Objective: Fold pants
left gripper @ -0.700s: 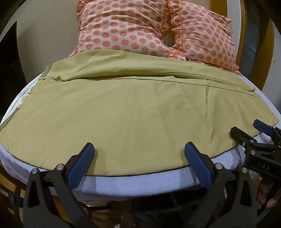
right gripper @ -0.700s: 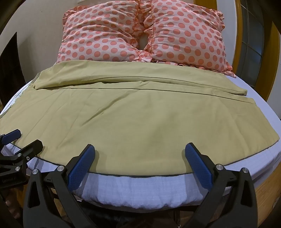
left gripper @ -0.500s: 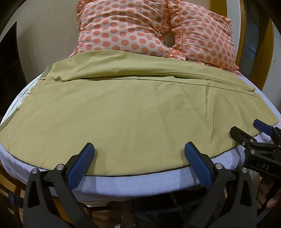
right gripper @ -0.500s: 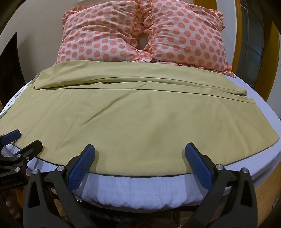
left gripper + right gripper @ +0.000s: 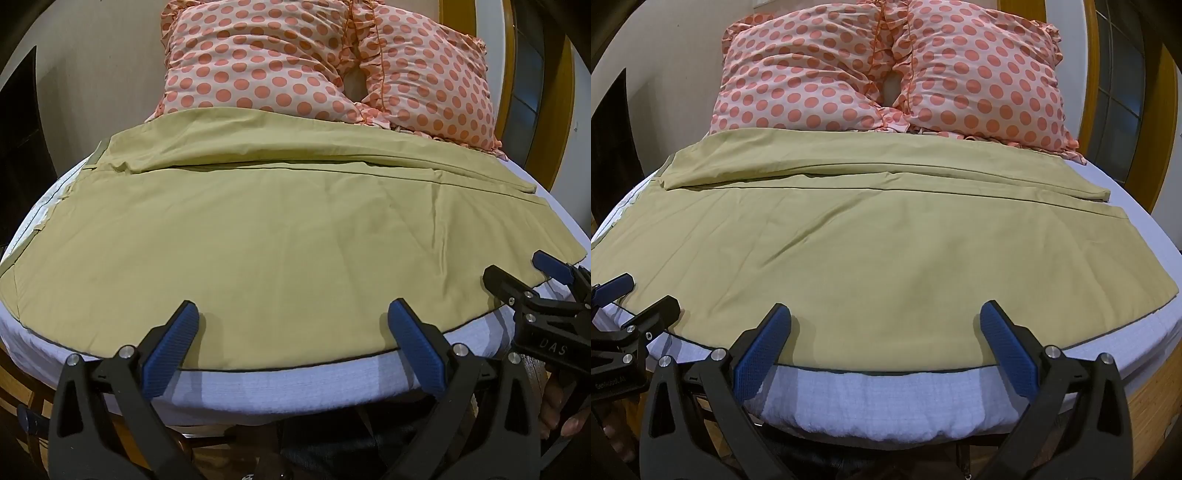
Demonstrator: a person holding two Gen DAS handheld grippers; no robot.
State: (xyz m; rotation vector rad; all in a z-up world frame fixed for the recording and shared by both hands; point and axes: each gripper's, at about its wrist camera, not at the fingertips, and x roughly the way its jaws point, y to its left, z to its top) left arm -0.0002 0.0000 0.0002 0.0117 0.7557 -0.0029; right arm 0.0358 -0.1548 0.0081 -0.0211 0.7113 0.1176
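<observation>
The left gripper sat at the bottom centre of its own view with its two blue-padded fingers spread wide apart, nothing between them, their tips reaching over the near hem of the pants. The right gripper stood the same way in its own view, jaws wide apart and empty, fingertips over the same hem. In the left wrist view the right gripper also showed at the lower right edge of the frame, its fingers parted, with the corner of the cloth between them; whether they touched the fabric could not be told. In the right wrist view the left gripper appeared at the lower left edge, likewise parted at the pants' edge. The olive-yellow pants filled the middle of both frames, spread flat across a white bed sheet, with one leg lying folded as a long band across the upper part of the garment. A dark piped hem ran along the near edge. Two pink pillows with orange dots leaned side by side at the top of the frame, their lower edges touching the far side of the pants. A wooden frame stood at the upper right.
</observation>
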